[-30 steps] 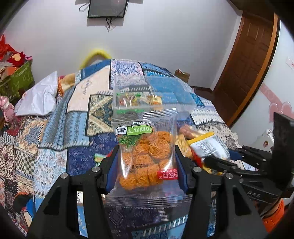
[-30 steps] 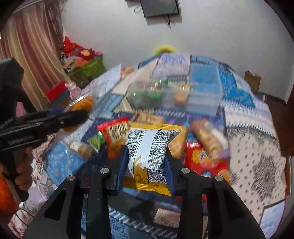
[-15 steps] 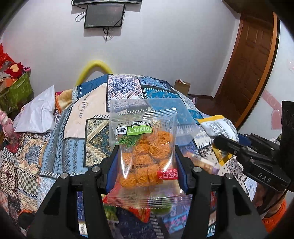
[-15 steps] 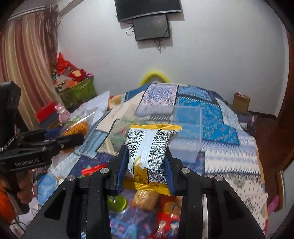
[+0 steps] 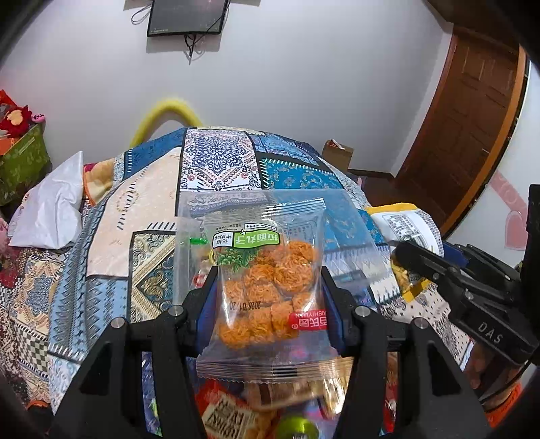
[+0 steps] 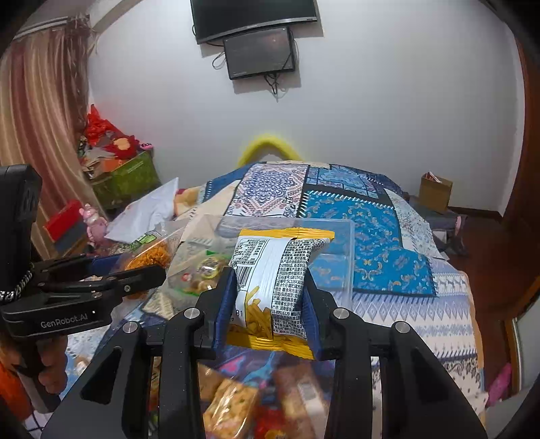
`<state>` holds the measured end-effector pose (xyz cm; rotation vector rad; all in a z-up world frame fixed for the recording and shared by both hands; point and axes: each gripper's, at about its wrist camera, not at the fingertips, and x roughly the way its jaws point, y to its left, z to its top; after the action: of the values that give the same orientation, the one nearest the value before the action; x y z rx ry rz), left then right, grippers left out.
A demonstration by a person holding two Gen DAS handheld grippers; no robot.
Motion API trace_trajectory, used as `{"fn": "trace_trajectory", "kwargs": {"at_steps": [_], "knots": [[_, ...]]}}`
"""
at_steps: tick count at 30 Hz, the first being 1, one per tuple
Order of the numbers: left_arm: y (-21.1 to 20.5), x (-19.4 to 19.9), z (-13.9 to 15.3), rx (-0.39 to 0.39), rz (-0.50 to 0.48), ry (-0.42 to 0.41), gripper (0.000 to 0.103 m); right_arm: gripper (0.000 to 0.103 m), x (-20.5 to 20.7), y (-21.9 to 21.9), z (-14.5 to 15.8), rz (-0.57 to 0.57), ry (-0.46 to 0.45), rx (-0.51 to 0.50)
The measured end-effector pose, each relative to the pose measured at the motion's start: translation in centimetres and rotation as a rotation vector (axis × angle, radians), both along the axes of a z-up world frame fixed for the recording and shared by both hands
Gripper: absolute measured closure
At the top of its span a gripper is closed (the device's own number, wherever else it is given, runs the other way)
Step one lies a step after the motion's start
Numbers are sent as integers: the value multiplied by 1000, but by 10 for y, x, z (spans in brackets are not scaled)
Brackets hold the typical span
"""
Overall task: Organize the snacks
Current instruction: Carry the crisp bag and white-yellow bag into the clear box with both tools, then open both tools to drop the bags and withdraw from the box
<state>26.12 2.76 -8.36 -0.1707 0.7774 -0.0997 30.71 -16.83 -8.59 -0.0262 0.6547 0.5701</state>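
Two hand-held grippers, left point(image 5: 268, 297) and right point(image 6: 266, 304), one clear bag of orange noodle balls point(image 5: 266, 287), one yellow-and-white snack packet point(image 6: 270, 280), one clear plastic box point(image 6: 334, 256), two wall screens point(image 6: 256, 15), one patchwork bed point(image 6: 364, 216).

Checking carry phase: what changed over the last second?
Both grippers carried their packets from over the loose snack pile toward the clear box. Unchanged: left gripper shut on the clear packet of orange noodle balls, right gripper shut on the yellow-and-white packet; nothing let go.
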Motion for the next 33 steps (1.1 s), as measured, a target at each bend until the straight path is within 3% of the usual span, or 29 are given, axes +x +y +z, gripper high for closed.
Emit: {"fn": "trace_trajectory", "kwargs": {"at_steps": [11, 16, 23, 30, 33], "knots": [[-8, 63, -39, -30, -15, 93, 49, 69, 49, 8, -35, 1, 86, -9], [-10, 84, -61, -38, -9, 149, 49, 69, 60, 16, -50, 10, 108, -70], [-12, 98, -77, -45, -11, 173, 49, 69, 70, 21, -64, 10, 142, -89], [-23, 95, -77, 34, -34, 171, 49, 68, 71, 23, -71, 16, 175, -122], [-22, 92, -74, 29, -44, 173, 47, 68, 70, 20, -69, 13, 187, -115]]}}
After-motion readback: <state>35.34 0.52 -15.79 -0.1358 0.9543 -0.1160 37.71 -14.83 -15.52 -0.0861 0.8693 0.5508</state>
